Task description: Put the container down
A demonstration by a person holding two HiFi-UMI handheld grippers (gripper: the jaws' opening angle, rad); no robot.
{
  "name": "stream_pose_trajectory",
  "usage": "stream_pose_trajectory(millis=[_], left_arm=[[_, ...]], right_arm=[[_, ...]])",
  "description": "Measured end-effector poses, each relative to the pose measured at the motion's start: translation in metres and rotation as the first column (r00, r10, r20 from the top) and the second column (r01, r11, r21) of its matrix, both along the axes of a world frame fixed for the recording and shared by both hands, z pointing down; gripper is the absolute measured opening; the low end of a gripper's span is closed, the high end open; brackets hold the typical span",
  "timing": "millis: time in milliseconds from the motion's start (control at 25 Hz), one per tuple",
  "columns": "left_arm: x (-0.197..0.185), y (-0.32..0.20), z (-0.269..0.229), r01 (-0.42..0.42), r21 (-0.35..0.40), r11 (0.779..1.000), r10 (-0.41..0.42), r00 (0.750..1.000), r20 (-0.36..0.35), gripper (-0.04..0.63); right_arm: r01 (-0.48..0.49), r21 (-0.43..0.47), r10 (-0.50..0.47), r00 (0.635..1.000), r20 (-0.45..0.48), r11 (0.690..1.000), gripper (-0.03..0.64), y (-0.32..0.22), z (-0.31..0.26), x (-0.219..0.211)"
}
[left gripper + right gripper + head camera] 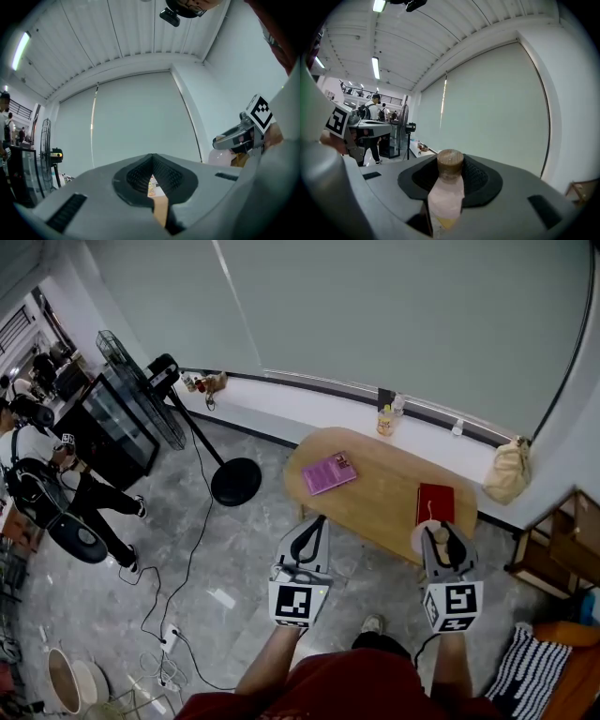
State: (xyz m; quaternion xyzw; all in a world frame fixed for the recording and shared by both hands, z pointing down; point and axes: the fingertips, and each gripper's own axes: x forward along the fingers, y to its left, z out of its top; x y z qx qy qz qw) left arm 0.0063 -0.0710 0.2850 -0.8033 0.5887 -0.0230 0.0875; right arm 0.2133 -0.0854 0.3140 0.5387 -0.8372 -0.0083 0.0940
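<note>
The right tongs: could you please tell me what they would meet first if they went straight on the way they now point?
Probably the pale blind: the right tongs, holding the container, point roughly level, seemingly passing above the table. Height is hard to judge.

I saw an oval wooden worktop (380,498) standing on the grey floor (225,559). A pink book (329,472) lay near its left end. A red book (435,503) lay toward its right end, well apart. A fan base (236,482) sat on the floor just beside it.
</note>
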Motion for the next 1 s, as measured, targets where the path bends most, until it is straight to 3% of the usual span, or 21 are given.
stream_pose_trajectory(millis=[560,1000], left_arm=[[0.057,-0.089,0.001,0.025,-0.007,1.0,-0.025,0.999,0.035,0.005],[0.017,-0.133,0.028,0.093,-0.021,0.995,-0.093,0.995,0.023,0.005]], right_arm=[[0.01,-0.019,-0.009,0.999,0.035,1.0,0.132,-0.094,0.012,0.06],[0.095,-0.044,-0.094,0.995,0.023,0.995,0.132,-0.144,0.037,0.015]])
